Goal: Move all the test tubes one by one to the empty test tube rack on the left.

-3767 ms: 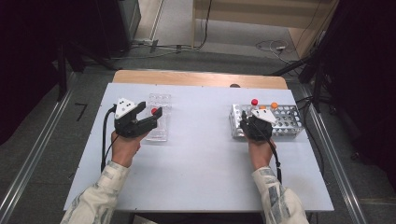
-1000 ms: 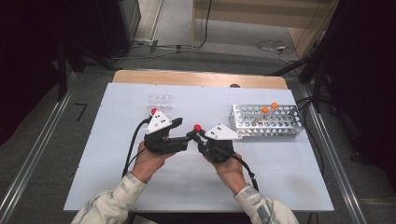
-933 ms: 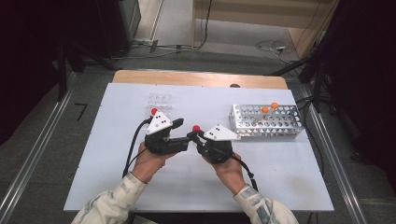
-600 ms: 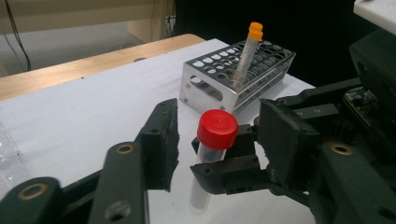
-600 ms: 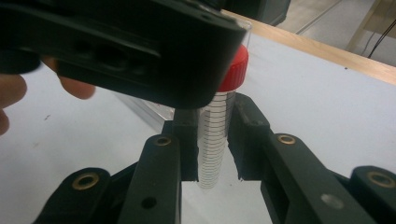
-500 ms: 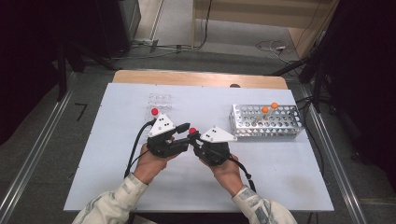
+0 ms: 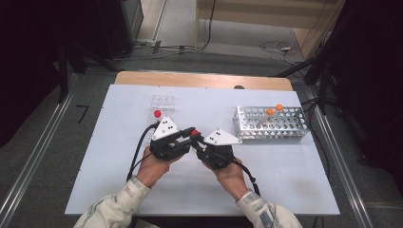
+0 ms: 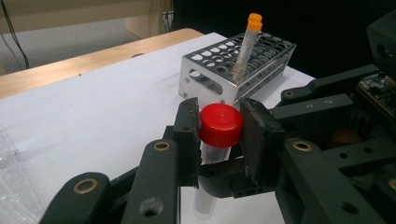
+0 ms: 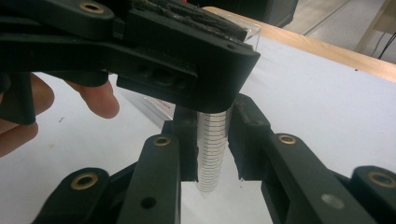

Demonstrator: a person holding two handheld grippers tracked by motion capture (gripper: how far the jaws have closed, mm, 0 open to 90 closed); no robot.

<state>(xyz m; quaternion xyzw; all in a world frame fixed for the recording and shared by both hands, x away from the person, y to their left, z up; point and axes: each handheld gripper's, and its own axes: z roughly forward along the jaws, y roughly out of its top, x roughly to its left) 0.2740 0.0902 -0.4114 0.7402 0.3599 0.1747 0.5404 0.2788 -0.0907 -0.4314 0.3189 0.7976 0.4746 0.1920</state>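
A clear graduated tube (image 9: 212, 149) with a red screw cap (image 8: 220, 125) is held upright over the table's middle. My right gripper (image 9: 212, 135) is shut on the tube's body; in the high view it (image 7: 196, 139) comes in from the right. My left gripper (image 8: 219, 135) has just been closing, and its pads now press on both sides of the red cap (image 7: 194, 133). In the high view it (image 7: 191, 132) meets the right one tip to tip, above the right gripper's grip.
A metal tube rack (image 7: 271, 126) stands at the right with two orange-capped tubes (image 7: 269, 112); the left gripper view shows the rack (image 8: 210, 70) and one orange-capped tube (image 8: 247, 39). A clear plastic rack (image 7: 163, 102) lies at the back left, a red cap (image 7: 157, 113) at its near end.
Both hands came from the racks to the table's middle, the right one carrying the tube. Over the last second the left gripper's jaws closed around the red cap; the hands stayed put.
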